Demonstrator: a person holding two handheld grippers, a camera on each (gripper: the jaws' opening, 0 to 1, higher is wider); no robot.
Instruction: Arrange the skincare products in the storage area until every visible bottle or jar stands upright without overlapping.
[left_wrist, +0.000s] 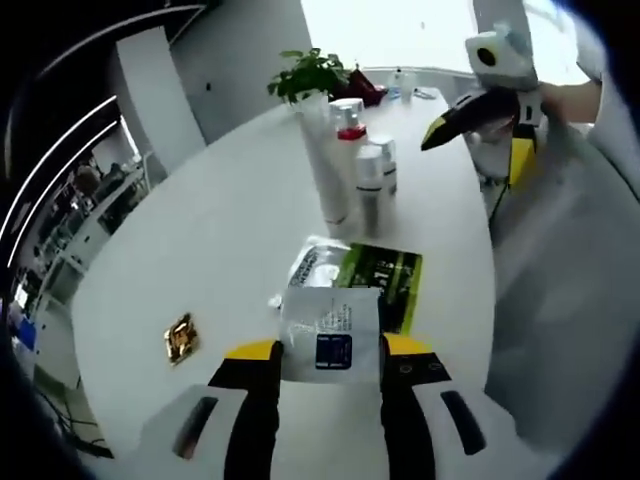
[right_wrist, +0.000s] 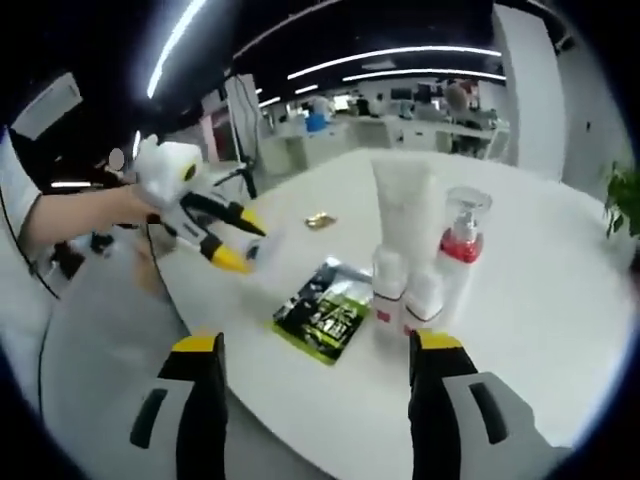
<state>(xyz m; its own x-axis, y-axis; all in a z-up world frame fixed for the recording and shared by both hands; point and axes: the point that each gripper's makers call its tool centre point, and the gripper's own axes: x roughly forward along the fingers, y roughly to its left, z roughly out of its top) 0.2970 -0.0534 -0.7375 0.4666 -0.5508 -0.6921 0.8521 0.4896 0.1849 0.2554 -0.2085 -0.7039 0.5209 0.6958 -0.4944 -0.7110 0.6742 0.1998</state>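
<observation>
the left gripper (left_wrist: 331, 358) has its fingers clamped on a white sachet (left_wrist: 330, 335) low over the white table (left_wrist: 200, 260). beyond it, at 12 o'clock, lie a green sachet (left_wrist: 383, 282) and a silver sachet (left_wrist: 315, 265), overlapping. further at 12 o'clock stand a tall white tube (left_wrist: 322, 160), a red-collared pump bottle (left_wrist: 349, 125) and two small white bottles (left_wrist: 372, 185), upright and close together. a gold packet (left_wrist: 181, 336) lies at 9 o'clock. the right gripper (right_wrist: 315, 365) hovers with fingers apart, short of the green sachet.

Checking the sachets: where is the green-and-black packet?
In the left gripper view the green-and-black packet lies flat on the white table, just beyond the white sachet between the jaws, before the upright bottles.
</observation>
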